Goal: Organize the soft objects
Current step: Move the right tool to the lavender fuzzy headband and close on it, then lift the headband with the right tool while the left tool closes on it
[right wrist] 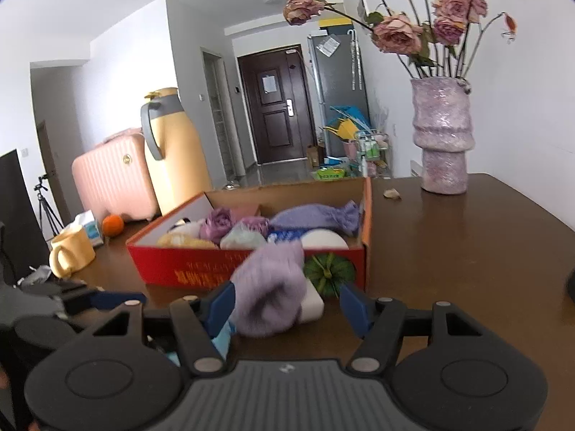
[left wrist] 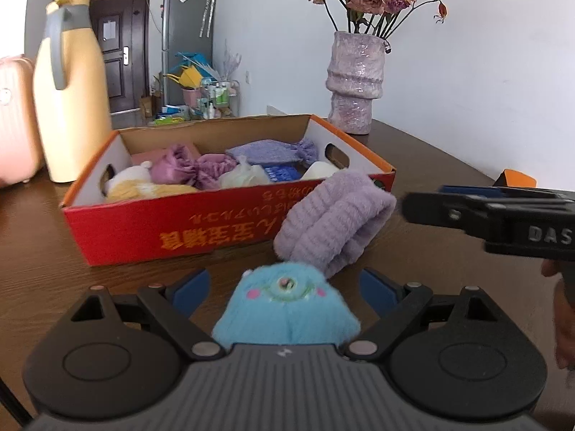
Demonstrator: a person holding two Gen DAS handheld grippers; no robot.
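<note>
Sitting between the spread, untouching fingers of the left gripper (left wrist: 285, 289) is a blue plush toy (left wrist: 285, 310) on the counter (left wrist: 43, 262). Just beyond it, a fuzzy lavender band (left wrist: 334, 221) leans on the red box (left wrist: 172, 233); the right gripper (right wrist: 287, 305), marked "DAS", gapes around it. Yellow characters, upside down, cross the box front. Inside lie purple knits, a yellow plush and white pieces.

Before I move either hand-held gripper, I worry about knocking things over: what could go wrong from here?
The purple fuzzy cloth leans against the red box above the blue plush toy; closing the left hand-held gripper could snag both. The right hand-held gripper is open around the cloth and may pinch the white item beneath. A wide swing could hit the vase.
</note>
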